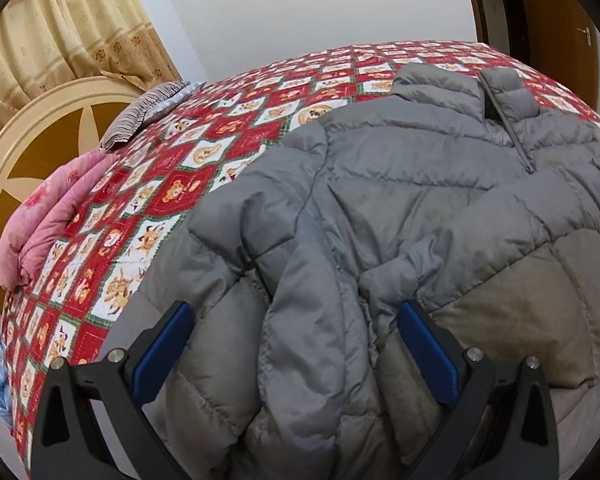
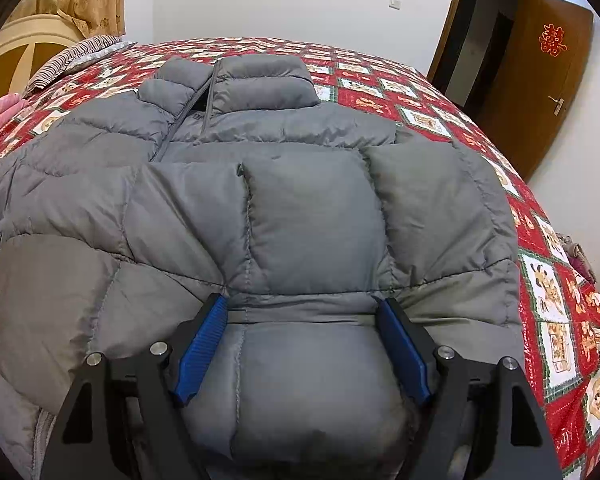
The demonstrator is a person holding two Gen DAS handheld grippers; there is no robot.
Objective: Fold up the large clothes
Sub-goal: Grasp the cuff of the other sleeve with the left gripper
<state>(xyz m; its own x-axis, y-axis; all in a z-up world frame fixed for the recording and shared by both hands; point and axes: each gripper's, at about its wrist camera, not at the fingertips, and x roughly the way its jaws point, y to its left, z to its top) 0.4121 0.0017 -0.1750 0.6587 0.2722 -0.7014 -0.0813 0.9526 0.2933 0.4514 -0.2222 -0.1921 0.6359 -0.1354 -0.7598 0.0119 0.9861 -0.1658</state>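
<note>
Grey quilted puffer jacket [image 2: 308,208] spread front-up on red patchwork bed quilt [image 2: 556,288], collar far. Left claw [image 1: 296,320] and right claw [image 2: 302,312] both released, straddling puffy folds at near hem. Risk: slippery padding bulging out on closing, fold springing back.

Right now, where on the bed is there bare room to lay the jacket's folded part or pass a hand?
Bare quilt lies between the grey puffer jacket and the pink blanket, and beyond the collar toward the wall. A strip runs along the jacket's right edge. The near edge is crowded: jacket fills it, with both open grippers' jaws over it.
</note>
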